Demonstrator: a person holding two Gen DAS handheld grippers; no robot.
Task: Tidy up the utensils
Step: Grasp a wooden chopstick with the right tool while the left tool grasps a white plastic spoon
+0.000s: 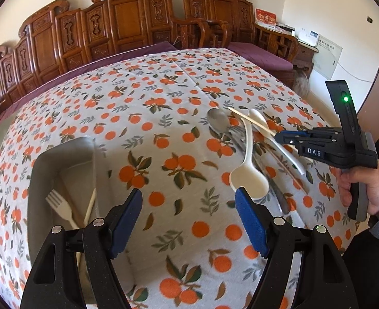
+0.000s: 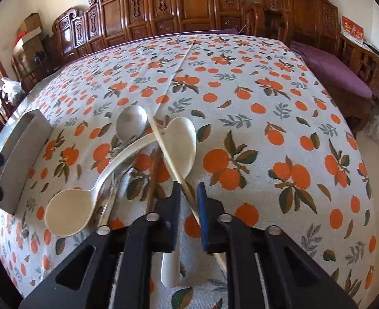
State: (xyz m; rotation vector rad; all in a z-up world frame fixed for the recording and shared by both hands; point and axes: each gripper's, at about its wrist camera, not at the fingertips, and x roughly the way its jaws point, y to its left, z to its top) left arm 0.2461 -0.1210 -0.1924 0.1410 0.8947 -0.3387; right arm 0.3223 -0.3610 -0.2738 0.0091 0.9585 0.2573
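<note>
We have the right gripper [image 2: 189,200] pinched on 1 pale wooden chopstick [image 2: 172,166], its blue pads narrowed onto the thin stick near its lower part. The left gripper [image 1: 188,215] hangs wide and empty above the orange-print tablecloth [image 1: 148,108], beside the grey rectangular plastic tray [image 1: 38,170], which already holds a cream plastic fork [image 1: 60,207] and another pale stick.

The risk, we judge, is in the lift: the chopstick lies across the cream plastic soup spoon [image 2: 180,146] and over the long-handled cream ladle [image 2: 68,213], so pulling it up could drag or flip them, or nudge the grey metal spoon [image 2: 131,125]. A grip this far from the middle could also let the stick swivel.

The metal handles under the pile are hard to separate, and the gripper bodies hide the chopstick's near end.
</note>
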